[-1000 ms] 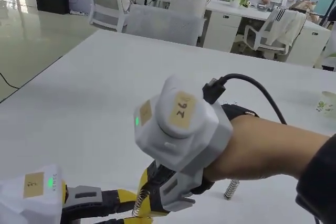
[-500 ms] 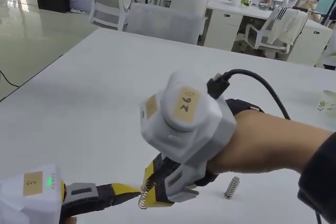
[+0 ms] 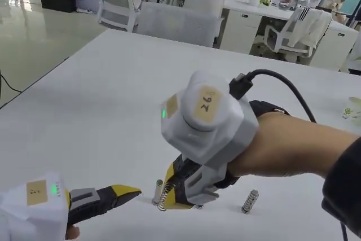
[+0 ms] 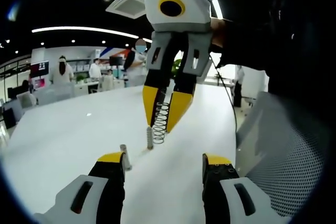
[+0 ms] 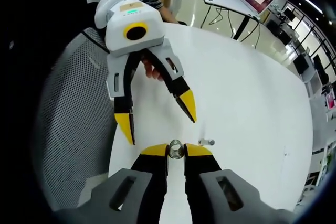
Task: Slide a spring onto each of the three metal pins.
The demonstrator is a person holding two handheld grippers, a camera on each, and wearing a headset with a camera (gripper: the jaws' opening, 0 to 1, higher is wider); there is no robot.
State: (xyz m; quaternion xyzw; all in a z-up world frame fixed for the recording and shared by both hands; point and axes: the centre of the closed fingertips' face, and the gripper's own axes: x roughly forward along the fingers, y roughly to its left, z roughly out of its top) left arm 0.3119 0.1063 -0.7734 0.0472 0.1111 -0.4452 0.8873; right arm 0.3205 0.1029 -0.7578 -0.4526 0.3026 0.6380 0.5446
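1. The right gripper [image 5: 177, 152] has its jaws clamped on a spring [image 5: 176, 148], pinching it across the sides of the coils. In the right gripper view the open end of the coil shows between the tips.
2. The left gripper [image 4: 164, 160] has its jaws apart and holds nothing. It sits low over the table [image 3: 113, 94], facing the right jaws.
3. The spring hangs slightly tilted, with its lowest coils past the right jaw tips. Its lower end is just beside the top of a bare pin [image 4: 149, 137]. A second bare pin [image 4: 125, 157] stands just ahead of the left gripper's left jaw.
4. Another spring [image 3: 250, 201] stands on the table, on the side of the right jaws away from the left gripper. Whether a pin is inside it cannot be told.
5. The spring is thin bright wire in a narrow, open coil. The pins are short, grey and upright.
6. Judged handling: the spring is light and springy, and its round wire is slippery. A hard squeeze may buckle it or flick it out. It is best held at the upper coils, with the lower end free and the bore lined up over the pin.
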